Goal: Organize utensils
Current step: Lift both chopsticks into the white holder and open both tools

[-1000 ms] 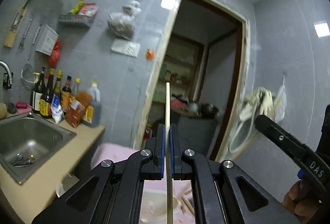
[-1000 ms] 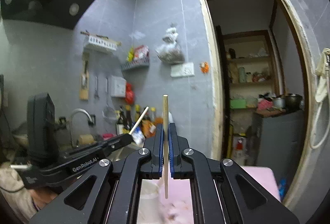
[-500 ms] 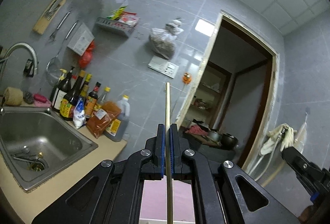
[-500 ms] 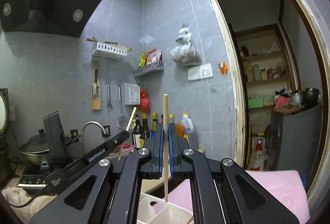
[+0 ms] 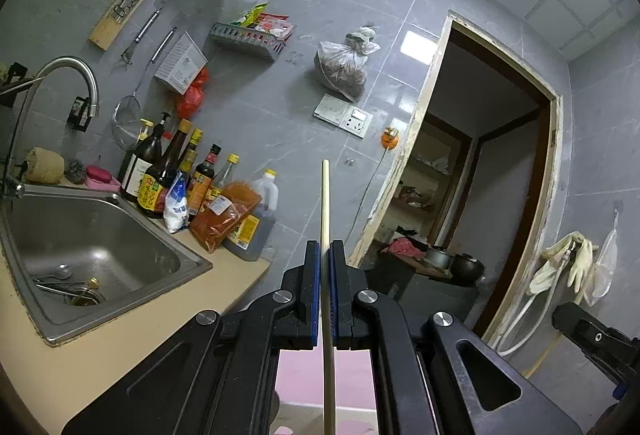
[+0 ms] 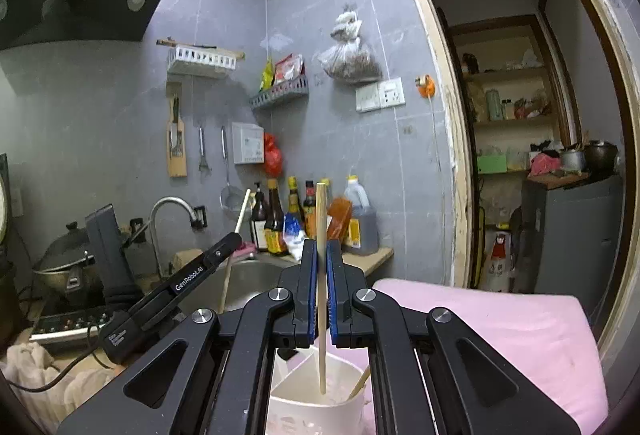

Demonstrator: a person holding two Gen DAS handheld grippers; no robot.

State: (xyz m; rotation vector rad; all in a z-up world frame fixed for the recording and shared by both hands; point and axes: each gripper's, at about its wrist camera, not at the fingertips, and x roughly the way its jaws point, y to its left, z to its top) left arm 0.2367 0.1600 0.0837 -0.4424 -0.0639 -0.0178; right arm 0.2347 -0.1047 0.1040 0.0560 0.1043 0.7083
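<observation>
My left gripper (image 5: 325,246) is shut on a pale wooden chopstick (image 5: 325,195) that stands upright between its blue pads. In the right wrist view that left gripper (image 6: 234,239) shows at the left over the sink, its chopstick (image 6: 243,209) sticking up. My right gripper (image 6: 321,243) is shut on a second upright chopstick (image 6: 320,211), whose lower end hangs inside the mouth of a white holder cup (image 6: 312,415). Another stick (image 6: 360,383) leans in that cup. The right gripper's black body (image 5: 592,339) shows at the lower right of the left wrist view.
A steel sink (image 5: 172,255) with a faucet (image 5: 76,71) lies at the left, with sauce bottles (image 5: 180,179) beside it. A pink cushioned surface (image 6: 500,327) carries the cup. An open doorway (image 6: 520,155) stands on the right. A pot (image 6: 64,259) sits on the stove.
Both grippers have moved and sunk with their chopsticks held. The white cup has come into view under the right gripper. The left view has swung toward the sink.
</observation>
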